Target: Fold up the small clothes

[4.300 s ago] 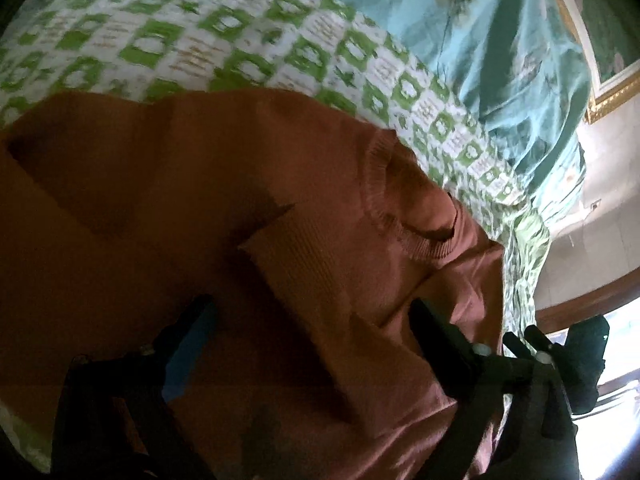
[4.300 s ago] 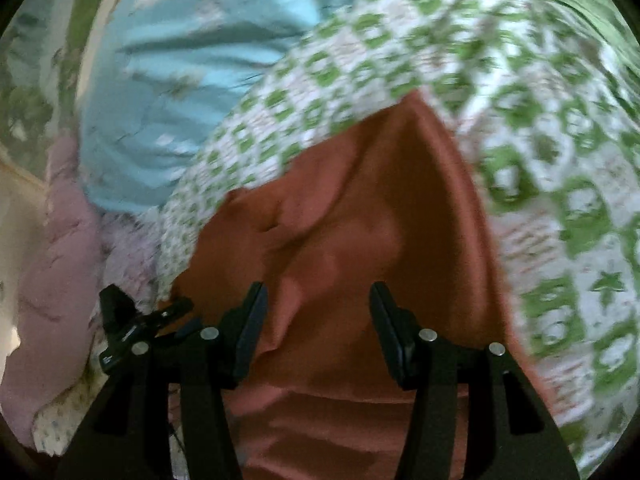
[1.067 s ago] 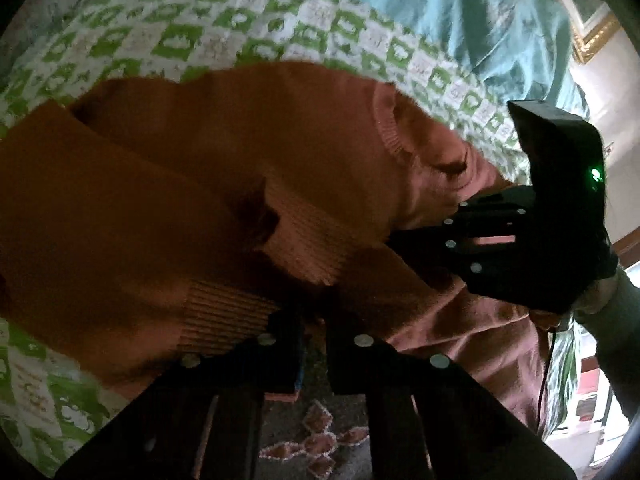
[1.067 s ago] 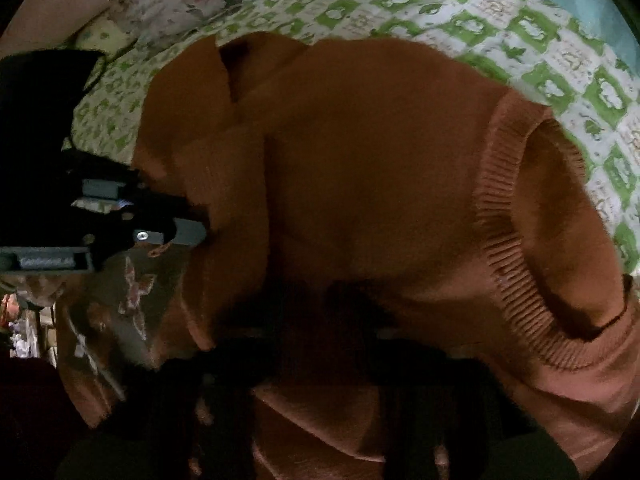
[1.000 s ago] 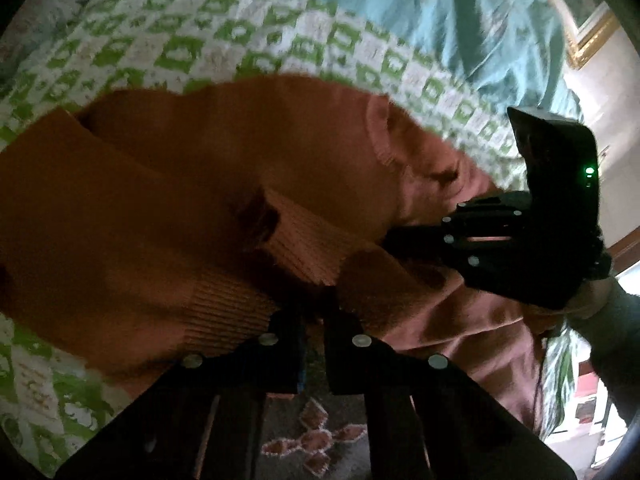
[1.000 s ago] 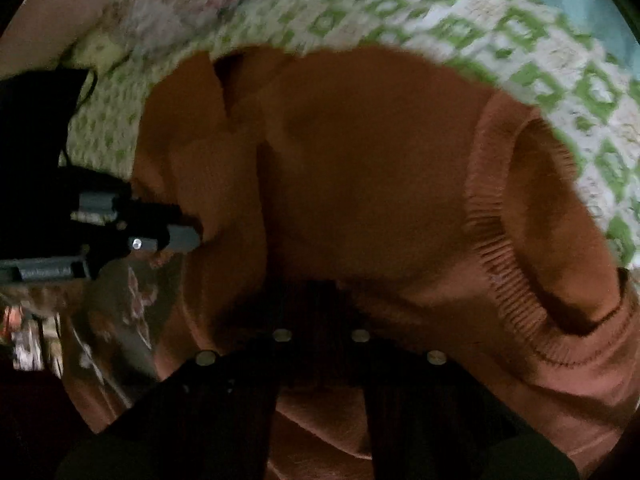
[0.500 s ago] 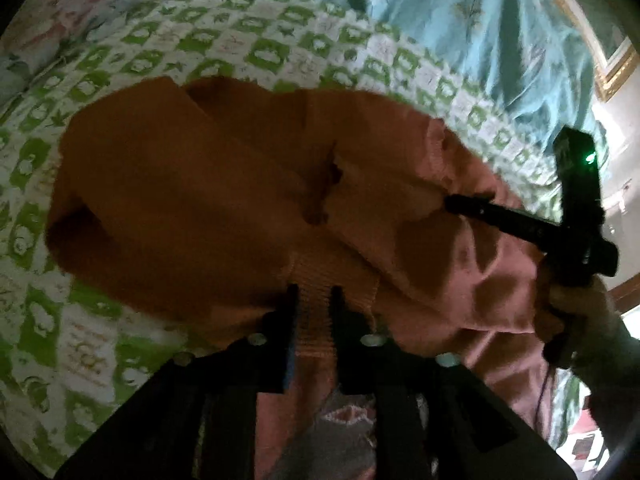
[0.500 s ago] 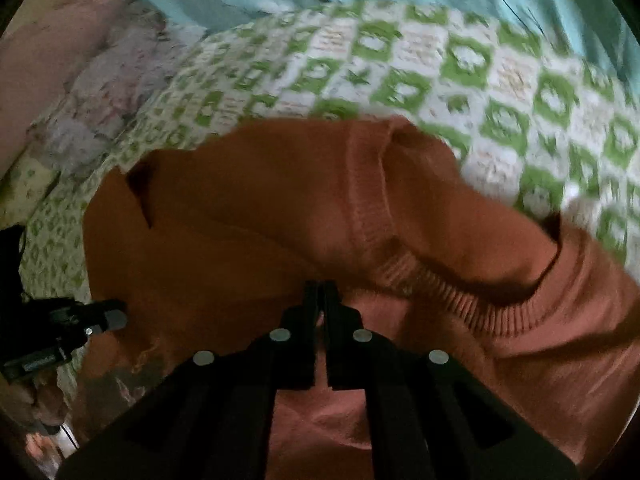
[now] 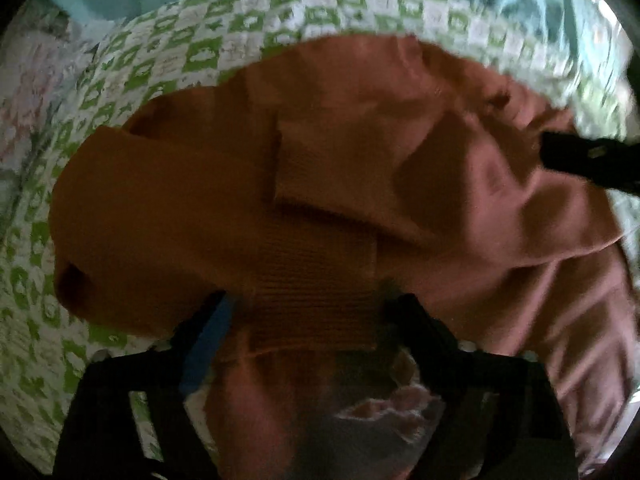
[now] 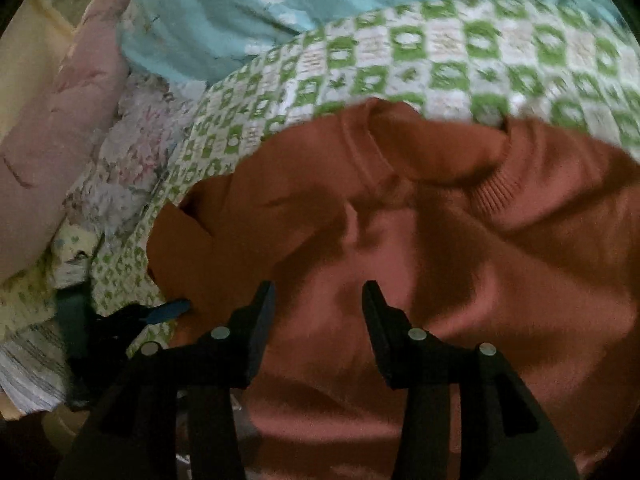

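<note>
A rust-orange knitted sweater (image 9: 360, 168) lies folded on the green-and-white checked bedspread (image 9: 168, 52). My left gripper (image 9: 312, 320) hangs over its near edge. Its jaws are opening, and a ribbed band (image 9: 316, 300) of the sweater lies loose between the fingers without being pinched. My right gripper (image 10: 318, 304) is over the sweater's body (image 10: 460, 280), below the ribbed collar (image 10: 496, 188). Its jaws are opening too, with only flat fabric under them. One black finger of the right gripper (image 9: 580, 164) reaches in at the right edge of the left wrist view.
A teal blanket (image 10: 224, 12) lies bunched beyond the bedspread. A pink quilt (image 10: 60, 128) and floral bedding (image 10: 132, 136) pile up at the left. Patterned floor (image 9: 380, 412) shows past the bed's near edge, below the left gripper.
Both grippers were shut on sweater fabric and have since spread their jaws and let go. The carried part now lies folded over the sweater. The right gripper has drawn back from the left one.
</note>
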### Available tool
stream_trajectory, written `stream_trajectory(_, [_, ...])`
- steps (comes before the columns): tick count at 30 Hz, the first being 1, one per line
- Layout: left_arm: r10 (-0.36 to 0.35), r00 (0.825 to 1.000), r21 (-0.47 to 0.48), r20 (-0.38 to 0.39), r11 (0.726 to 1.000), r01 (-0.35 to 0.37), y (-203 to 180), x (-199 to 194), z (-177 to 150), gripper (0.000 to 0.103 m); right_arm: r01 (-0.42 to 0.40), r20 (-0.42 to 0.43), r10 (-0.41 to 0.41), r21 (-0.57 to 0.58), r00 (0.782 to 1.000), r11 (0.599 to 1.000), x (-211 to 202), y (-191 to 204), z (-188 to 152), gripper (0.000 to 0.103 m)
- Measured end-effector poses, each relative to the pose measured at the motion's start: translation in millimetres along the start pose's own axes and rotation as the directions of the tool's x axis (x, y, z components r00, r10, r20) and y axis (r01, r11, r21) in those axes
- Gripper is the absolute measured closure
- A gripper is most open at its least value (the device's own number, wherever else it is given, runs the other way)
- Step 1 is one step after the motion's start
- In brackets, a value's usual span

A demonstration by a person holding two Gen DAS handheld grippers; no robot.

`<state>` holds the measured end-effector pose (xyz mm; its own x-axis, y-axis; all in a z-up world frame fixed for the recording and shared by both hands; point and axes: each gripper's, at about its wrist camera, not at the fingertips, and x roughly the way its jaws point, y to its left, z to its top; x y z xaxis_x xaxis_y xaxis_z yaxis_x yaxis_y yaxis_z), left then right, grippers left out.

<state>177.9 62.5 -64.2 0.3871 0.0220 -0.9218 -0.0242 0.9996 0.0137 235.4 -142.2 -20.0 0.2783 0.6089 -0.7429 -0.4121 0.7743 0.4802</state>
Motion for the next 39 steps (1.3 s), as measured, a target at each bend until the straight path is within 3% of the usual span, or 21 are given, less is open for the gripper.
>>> stream_trajectory(2, [-0.004,1.0,-0.003,0.015,1.0,0.004,5,1,-1,0.041,-0.001,0.014,0.0,0.058,1.0,0.998,-10,-8,-9,0.057])
stream_trajectory(3, [-0.032,0.999,-0.02,0.02,0.999,0.033,11,-1,-1,0.056,0.0,0.018,-0.002,0.075,1.0,0.997,-14,-9,-11,0.057])
stream_trajectory(4, [-0.043,0.999,-0.039,0.026,0.998,0.044,18,-3,-1,0.08,0.005,0.023,-0.007,0.092,1.0,0.996,-20,-12,-15,0.057])
stream_trajectory(6, [-0.087,0.996,-0.096,0.038,0.991,0.09,37,-8,0,0.089,0.01,0.029,-0.013,0.109,1.0,0.994,-28,-18,-21,0.057])
stream_trajectory(8, [-0.154,0.984,-0.196,0.09,0.966,0.169,65,-21,-2,0.091,0.021,0.039,-0.026,0.115,0.999,0.993,-37,-21,-26,0.057])
stream_trajectory(13, [-0.151,0.956,-0.322,0.253,0.918,0.231,115,-76,-9,0.092,0.014,0.073,-0.024,0.136,0.997,0.991,-56,-25,-34,0.057])
stream_trajectory(16, [-0.152,0.923,-0.379,0.354,0.879,0.29,142,-114,-12,0.092,0.013,0.091,-0.026,0.147,0.996,0.989,-62,-28,-36,0.057])
stream_trajectory(22, [-0.166,0.875,-0.375,0.455,0.856,0.357,147,-162,7,0.092,-0.004,0.102,-0.013,0.166,0.995,0.986,-64,-28,-36,0.057])
stream_trajectory(28, [-0.217,0.831,-0.355,0.512,0.828,0.434,137,-183,29,0.092,-0.04,0.039,0.04,0.005,0.998,0.999,-23,12,-31,0.057])
stream_trajectory(32, [-0.214,0.827,-0.355,0.52,0.827,0.437,130,-185,38,0.092,-0.05,-0.003,0.05,-0.165,0.999,0.985,16,55,-25,0.057])
stream_trajectory(36, [-0.223,0.826,-0.387,0.518,0.8,0.458,134,-176,37,0.092,-0.032,-0.035,0.021,-0.335,0.999,0.942,55,91,-20,0.057])
stream_trajectory(39, [-0.226,0.828,-0.407,0.513,0.785,0.466,137,-170,34,0.092,-0.009,-0.061,-0.015,-0.377,0.998,0.926,79,98,-18,0.057])
